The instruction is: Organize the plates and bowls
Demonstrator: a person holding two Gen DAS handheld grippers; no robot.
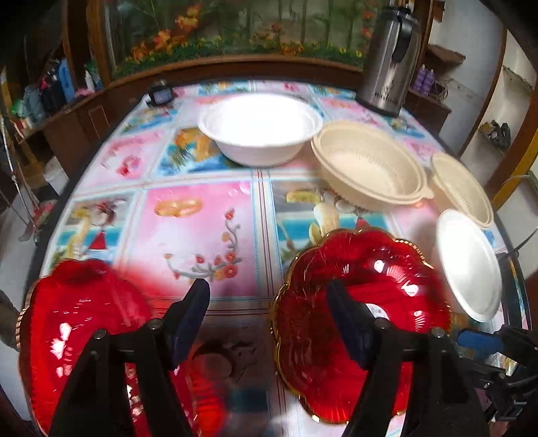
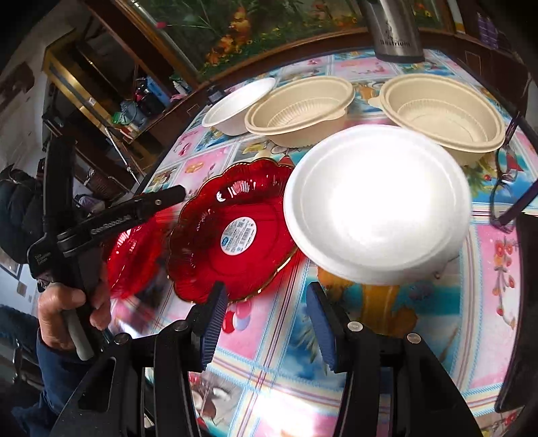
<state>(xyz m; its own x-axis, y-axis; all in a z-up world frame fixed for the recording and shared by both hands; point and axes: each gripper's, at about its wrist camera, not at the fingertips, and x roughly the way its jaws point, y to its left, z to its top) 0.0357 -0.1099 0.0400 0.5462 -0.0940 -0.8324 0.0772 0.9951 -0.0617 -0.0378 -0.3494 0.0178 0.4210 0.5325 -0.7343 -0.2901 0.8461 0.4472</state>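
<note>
Red plates flank the parted, empty left claw; right claw parted, empty.

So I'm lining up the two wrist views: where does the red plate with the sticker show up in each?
Left wrist view: the red plate with the sticker lies lower right, partly behind the left tool's finger.
Right wrist view: the same plate lies centre left, sticker facing up.
Shared landmark: the steel flask at the table's far edge.
</note>
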